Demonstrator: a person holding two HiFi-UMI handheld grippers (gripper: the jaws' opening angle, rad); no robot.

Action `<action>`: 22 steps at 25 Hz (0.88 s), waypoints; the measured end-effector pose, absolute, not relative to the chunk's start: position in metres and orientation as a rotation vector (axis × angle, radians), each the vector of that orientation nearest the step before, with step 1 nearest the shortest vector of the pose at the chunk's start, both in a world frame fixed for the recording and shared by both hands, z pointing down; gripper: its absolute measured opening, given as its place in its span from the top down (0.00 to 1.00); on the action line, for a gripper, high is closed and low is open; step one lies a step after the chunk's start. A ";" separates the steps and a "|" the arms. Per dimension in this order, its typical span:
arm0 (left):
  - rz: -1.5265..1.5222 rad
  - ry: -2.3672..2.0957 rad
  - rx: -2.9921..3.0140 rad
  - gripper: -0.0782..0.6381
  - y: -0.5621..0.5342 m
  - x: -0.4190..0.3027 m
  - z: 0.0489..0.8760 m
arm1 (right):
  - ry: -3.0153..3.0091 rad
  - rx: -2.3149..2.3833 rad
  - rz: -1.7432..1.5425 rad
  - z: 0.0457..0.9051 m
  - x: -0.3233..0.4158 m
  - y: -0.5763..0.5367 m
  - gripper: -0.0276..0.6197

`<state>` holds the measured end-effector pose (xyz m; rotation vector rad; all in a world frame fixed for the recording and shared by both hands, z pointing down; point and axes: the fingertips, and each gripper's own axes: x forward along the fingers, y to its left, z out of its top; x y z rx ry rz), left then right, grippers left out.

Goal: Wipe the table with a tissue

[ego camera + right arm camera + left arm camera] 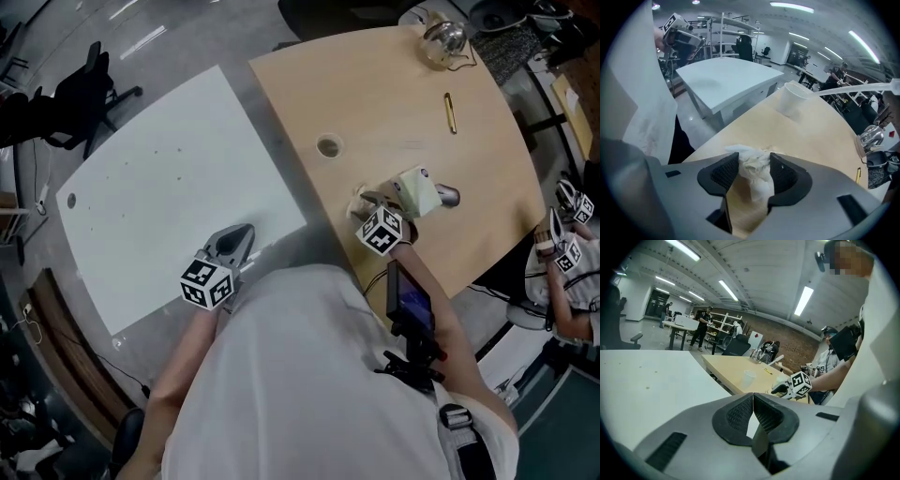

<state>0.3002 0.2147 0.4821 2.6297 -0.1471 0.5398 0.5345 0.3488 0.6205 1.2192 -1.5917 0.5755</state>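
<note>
Right gripper (753, 161) is hovering, jaws wide apart around the crumpled tissue (757, 174) lying on the wooden table (811, 136). Left gripper (753, 401) is sitting by the white table (647, 380), jaws pinched together, empty

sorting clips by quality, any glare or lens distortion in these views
Head view: even light, glare streaks on the glossy grey floor. Left gripper view: fisheye bulge, dark corners, bright ceiling strip light. Right gripper view: same bulge, crumpled white tissue sharp.

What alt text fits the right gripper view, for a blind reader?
The right gripper, jaws open, has a crumpled white tissue between them, over a wooden table. A white cup stands farther back on it, a white table beyond.
</note>
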 end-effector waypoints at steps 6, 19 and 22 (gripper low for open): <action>0.538 -0.132 2.631 0.88 0.203 0.318 0.481 | -1.559 1.176 0.590 0.625 0.548 0.352 0.79; 0.509 -0.215 2.595 0.88 0.188 0.304 0.481 | -1.600 1.432 0.749 0.602 0.558 0.349 0.87; 0.509 -0.227 2.586 0.88 0.185 0.293 0.486 | -1.641 1.569 0.776 0.579 0.555 0.340 0.87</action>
